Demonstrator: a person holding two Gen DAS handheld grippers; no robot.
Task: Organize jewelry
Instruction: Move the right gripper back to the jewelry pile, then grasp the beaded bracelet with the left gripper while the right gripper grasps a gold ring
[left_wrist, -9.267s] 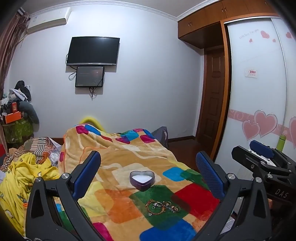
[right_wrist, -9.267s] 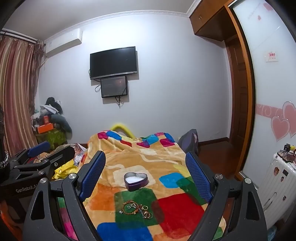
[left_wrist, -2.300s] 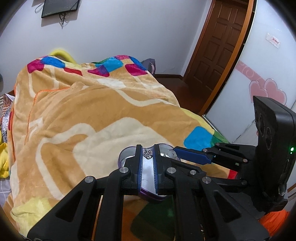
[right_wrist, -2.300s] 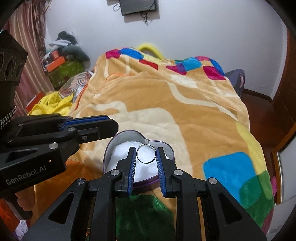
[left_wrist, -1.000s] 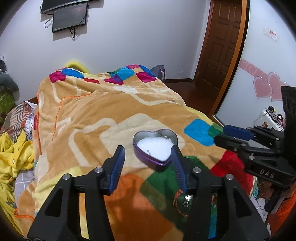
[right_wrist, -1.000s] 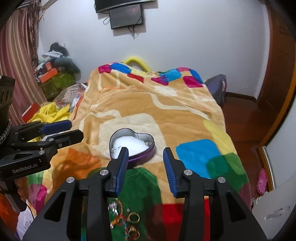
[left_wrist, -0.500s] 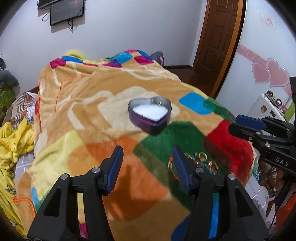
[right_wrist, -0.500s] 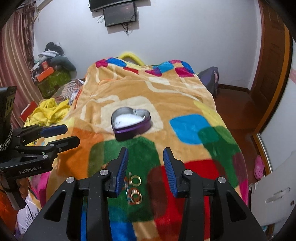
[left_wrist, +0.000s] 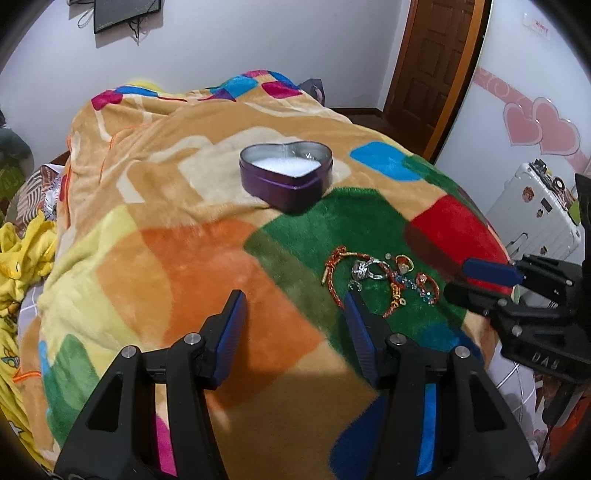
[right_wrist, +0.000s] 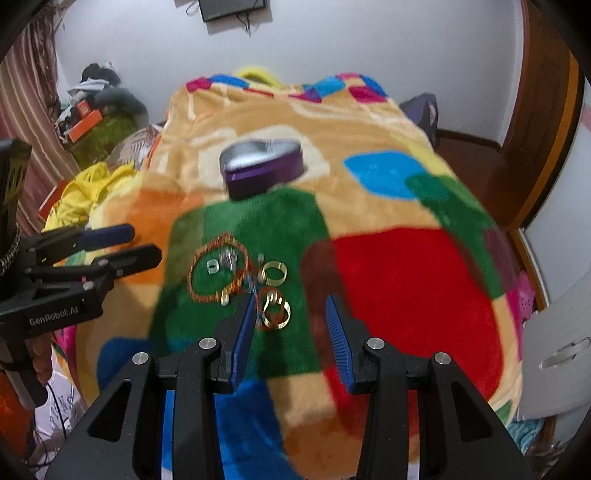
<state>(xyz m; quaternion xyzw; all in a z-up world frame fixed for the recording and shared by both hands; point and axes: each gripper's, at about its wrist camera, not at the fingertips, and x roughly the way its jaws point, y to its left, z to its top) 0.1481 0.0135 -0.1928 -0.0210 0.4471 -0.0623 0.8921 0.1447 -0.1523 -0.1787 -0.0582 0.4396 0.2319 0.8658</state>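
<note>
A purple heart-shaped tin (left_wrist: 286, 177) with a white lining stands open on the patchwork blanket (left_wrist: 177, 266); it also shows in the right wrist view (right_wrist: 262, 171). A pile of jewelry (left_wrist: 380, 277) with red cord bracelets and rings lies on the green patch in front of it, also in the right wrist view (right_wrist: 240, 280). My left gripper (left_wrist: 293, 306) is open and empty, just left of the pile. My right gripper (right_wrist: 290, 306) is open and empty, its left fingertip beside a gold ring (right_wrist: 275, 310).
A white suitcase (left_wrist: 535, 214) stands right of the bed. Yellow clothes (right_wrist: 81, 192) and clutter lie on the left. A wooden door (left_wrist: 436, 62) is at the back right. The right wrist view is motion-blurred.
Both grippers have pulled back from the tin and dropped lower toward the jewelry pile, which now lies close to their fingertips. Both stay open and empty.
</note>
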